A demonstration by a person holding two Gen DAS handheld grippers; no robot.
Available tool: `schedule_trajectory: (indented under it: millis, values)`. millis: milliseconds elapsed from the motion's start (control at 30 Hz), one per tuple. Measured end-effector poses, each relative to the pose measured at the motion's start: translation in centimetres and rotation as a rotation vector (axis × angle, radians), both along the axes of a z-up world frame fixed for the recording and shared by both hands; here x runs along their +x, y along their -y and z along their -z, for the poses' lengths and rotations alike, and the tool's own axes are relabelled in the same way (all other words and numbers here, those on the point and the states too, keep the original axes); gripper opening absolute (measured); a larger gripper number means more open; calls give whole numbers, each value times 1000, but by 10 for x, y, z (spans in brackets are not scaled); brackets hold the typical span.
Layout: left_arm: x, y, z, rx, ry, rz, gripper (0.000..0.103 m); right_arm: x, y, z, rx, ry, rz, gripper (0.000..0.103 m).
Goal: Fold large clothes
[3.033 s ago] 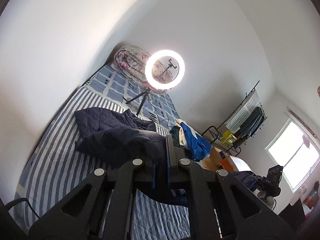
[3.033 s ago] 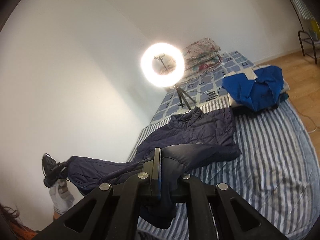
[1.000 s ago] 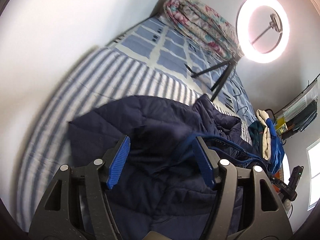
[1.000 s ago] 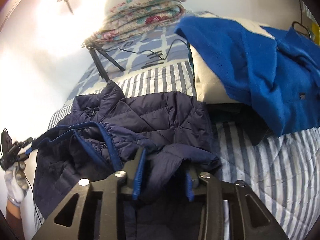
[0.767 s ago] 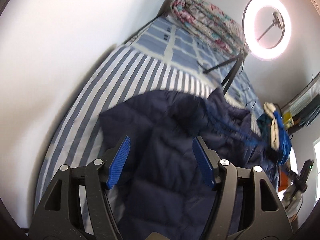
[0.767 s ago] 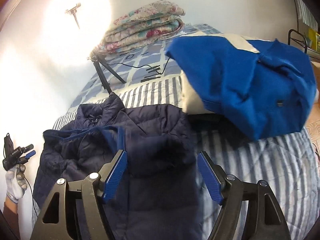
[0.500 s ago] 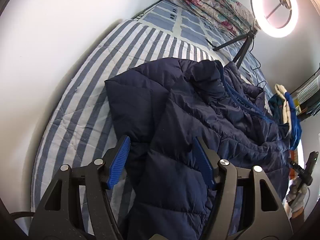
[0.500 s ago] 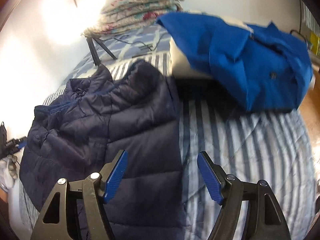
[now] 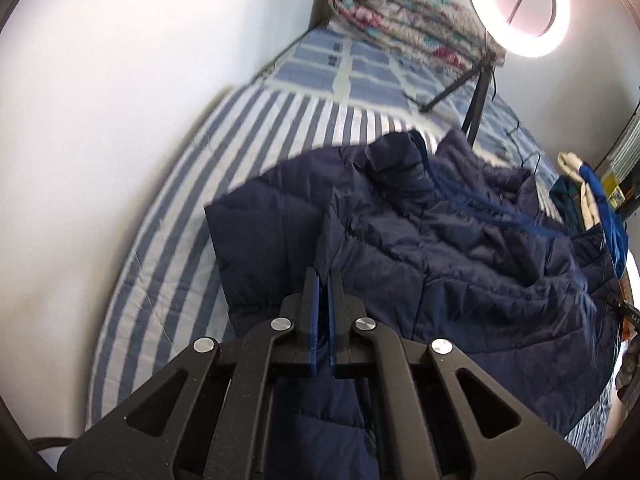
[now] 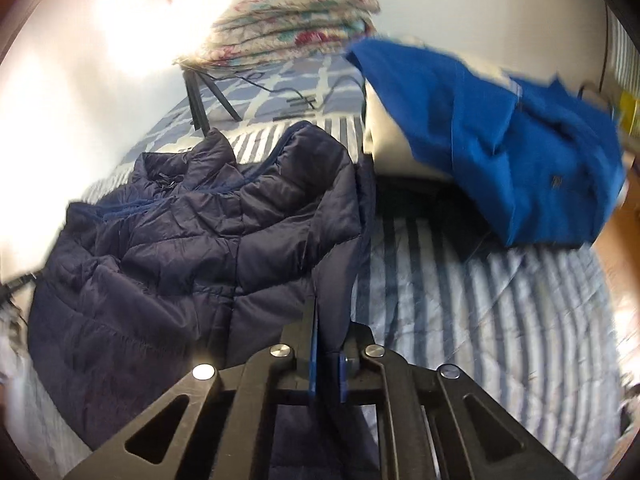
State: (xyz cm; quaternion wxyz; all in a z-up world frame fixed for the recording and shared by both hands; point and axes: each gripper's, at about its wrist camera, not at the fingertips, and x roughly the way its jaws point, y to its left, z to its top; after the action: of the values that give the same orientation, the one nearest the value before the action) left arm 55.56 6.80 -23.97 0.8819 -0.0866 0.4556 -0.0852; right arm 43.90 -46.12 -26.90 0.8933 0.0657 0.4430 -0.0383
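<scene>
Striped bed (image 9: 176, 216) fills both views; navy jacket (image 9: 460, 248) lies mid-frame, blue garment (image 10: 500, 140) upper right. Left gripper (image 9: 323, 280) and right gripper (image 10: 332, 312), bottom centre, each pinch jacket fabric, jaws nearly together.

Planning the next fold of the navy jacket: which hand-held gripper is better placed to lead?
Probably the right hand-held gripper: shut on the navy jacket edge, with bare striped bedding beside it. The left sits near the wall.

Jacket (image 9: 460, 248): quilted navy cloth, slight sheen. Bedsheet (image 9: 168, 248): matt striped woven cloth. Left gripper (image 9: 322, 280) and right gripper (image 10: 328, 316): matt black plastic, shiny metal rivets.
</scene>
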Motion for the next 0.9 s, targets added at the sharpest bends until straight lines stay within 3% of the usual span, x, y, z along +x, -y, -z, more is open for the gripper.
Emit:
schedule_trajectory:
  millis: [133,333,533,700,767,867,900]
  values:
    - [14,-3,-12,-8,35,-29,1,0,-10,-18,-115,53,5,3]
    - [43,6,-12,37,59,-61,1,28,-8,-35,-156,104,45,0]
    - [69,17,25,111,-5,-96,1,66,-14,-6,-263,16,53,0]
    - [70,17,40,95,-32,-104,7,73,-13,23,-282,-57,56,0]
    - [67,17,33,108,-31,-88,11,75,-14,26,-281,-73,52,5]
    - [52,20,11,149,28,-74,11,66,-11,13,-255,-46,51,30]
    - [45,22,2,148,49,-63,11,60,-9,6,-229,-14,51,33]
